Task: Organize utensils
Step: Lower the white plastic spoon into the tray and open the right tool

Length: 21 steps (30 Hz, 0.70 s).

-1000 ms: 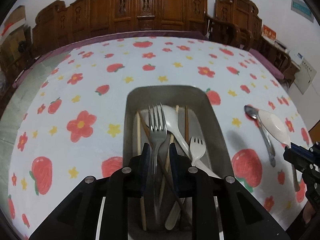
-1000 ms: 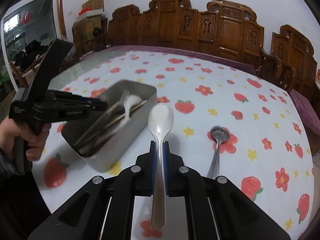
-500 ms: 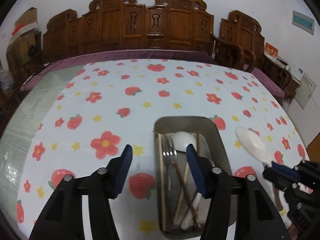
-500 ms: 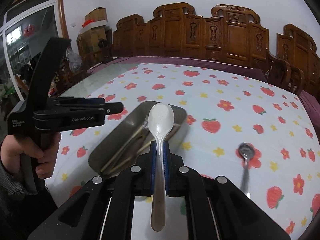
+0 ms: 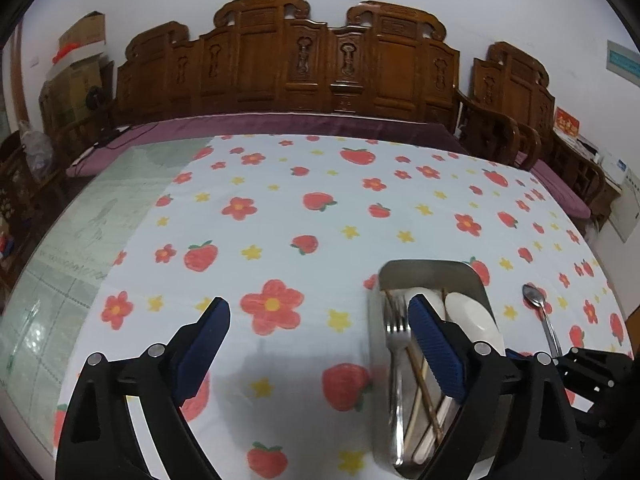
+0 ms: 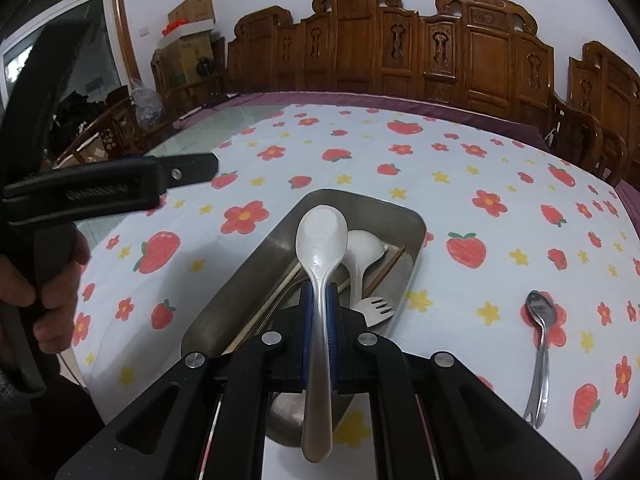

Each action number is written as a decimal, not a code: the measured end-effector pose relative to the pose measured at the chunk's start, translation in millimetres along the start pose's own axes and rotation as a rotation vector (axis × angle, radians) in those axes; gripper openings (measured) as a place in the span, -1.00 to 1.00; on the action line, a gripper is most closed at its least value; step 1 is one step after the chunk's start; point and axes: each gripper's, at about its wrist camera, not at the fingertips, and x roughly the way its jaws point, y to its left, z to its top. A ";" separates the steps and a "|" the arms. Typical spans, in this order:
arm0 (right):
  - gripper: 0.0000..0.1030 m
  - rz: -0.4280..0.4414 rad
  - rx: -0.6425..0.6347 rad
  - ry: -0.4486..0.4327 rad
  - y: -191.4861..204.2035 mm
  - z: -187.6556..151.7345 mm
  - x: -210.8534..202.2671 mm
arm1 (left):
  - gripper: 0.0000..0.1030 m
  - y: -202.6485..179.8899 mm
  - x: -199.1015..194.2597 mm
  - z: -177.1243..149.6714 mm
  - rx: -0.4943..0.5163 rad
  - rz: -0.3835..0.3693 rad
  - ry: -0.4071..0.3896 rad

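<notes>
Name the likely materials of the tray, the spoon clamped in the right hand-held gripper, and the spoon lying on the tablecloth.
Tray: probably stainless steel, dull grey brushed sheen. Clamped spoon: likely plastic or melamine, glossy off-white with fine specks. Spoon on the tablecloth: metal, mirror-bright reflections.

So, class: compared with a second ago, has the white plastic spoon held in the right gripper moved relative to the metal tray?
Yes. The white plastic spoon now hangs over the metal tray, not beside it.

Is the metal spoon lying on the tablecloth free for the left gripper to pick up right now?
Probably not directly: the metal spoon lies beyond the steel tray and right gripper; the opening left gripper would have to cross both.
</notes>
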 end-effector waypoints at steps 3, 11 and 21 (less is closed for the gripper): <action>-0.84 -0.001 0.009 0.019 1.9 2.2 9.1 | 0.69 7.5 -0.1 0.9 -0.012 0.008 0.001; -0.84 -0.018 0.047 0.050 -0.4 7.7 29.0 | 0.69 14.3 2.2 0.9 -0.008 0.021 0.012; -0.84 0.030 0.155 0.097 -7.1 13.3 52.2 | 0.69 12.6 4.0 -0.8 0.008 0.028 0.024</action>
